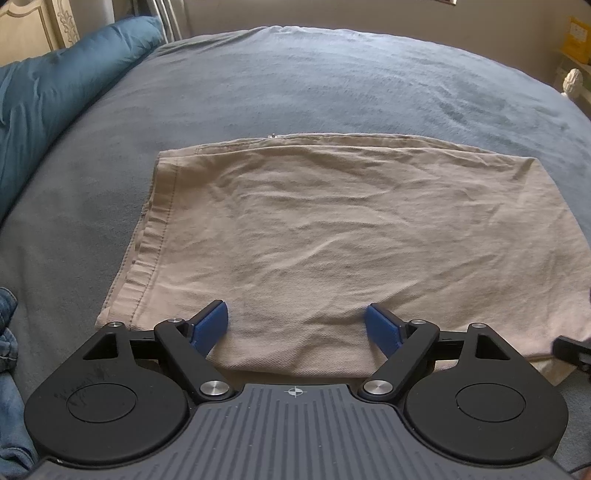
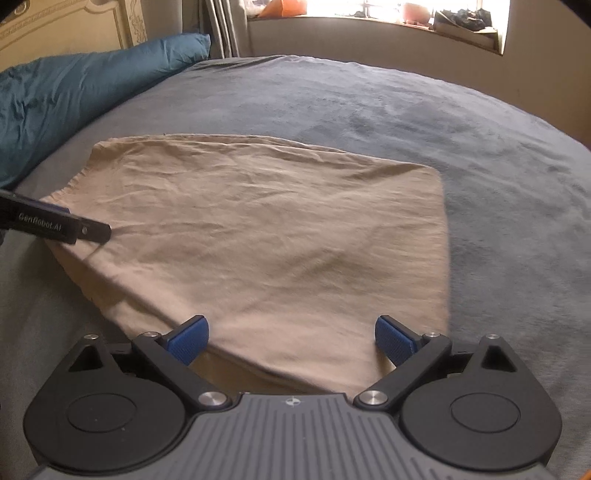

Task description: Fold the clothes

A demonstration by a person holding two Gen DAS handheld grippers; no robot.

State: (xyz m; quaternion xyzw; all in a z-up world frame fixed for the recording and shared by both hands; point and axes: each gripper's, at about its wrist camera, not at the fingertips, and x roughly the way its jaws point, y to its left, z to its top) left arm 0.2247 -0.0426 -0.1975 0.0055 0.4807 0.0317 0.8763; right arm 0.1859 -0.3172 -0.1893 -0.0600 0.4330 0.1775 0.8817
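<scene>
We are holding both grippers low over a folded beige garment that is lying flat on the blue-grey bed. The left gripper is spreading its fingers wide over the near edge, gripping nothing. The right gripper is likewise gaping wide over the garment's near corner, fingers empty.

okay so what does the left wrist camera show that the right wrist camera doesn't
Only the left wrist view shows the denim at the bed's left edge and the stitched hem down the beige garment's left side. Only the right wrist view shows the sunlit window sill and the left gripper's logo-marked finger. Both show the beige garment lying on the grey blanket, the teal pillow, and each camera's own gripper open: left gripper, right gripper.
</scene>
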